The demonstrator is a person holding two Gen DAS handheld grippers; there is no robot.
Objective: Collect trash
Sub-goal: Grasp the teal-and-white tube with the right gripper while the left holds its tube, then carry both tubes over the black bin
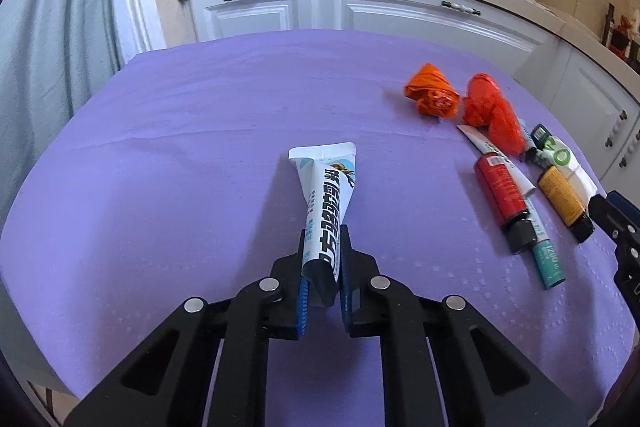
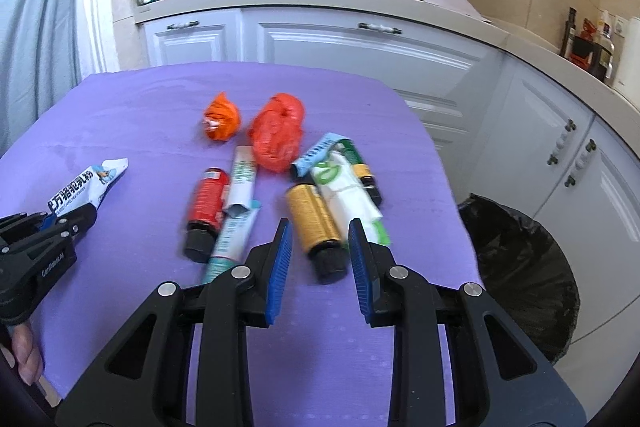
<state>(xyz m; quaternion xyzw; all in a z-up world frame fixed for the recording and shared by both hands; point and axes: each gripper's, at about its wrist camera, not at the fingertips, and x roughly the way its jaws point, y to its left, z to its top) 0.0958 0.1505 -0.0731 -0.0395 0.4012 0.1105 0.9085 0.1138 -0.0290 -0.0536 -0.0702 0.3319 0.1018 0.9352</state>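
My left gripper [image 1: 323,243] is shut on a white and blue sachet [image 1: 329,203] and holds it over the purple table cloth [image 1: 200,131]; the sachet also shows in the right wrist view [image 2: 90,187]. My right gripper [image 2: 320,231] is open and empty, its fingers either side of a gold bottle [image 2: 314,223] with a black cap. Beside it lie a red bottle [image 2: 206,203], a teal and white sachet [image 2: 236,211], a white and green packet [image 2: 344,191] and two crumpled orange bags [image 2: 222,119] [image 2: 278,137].
A black-lined trash bin [image 2: 524,275] stands on the floor off the table's right edge. White kitchen cabinets [image 2: 360,47] with a counter of bottles and a pan are behind the table. A curtain [image 1: 48,27] hangs at the left.
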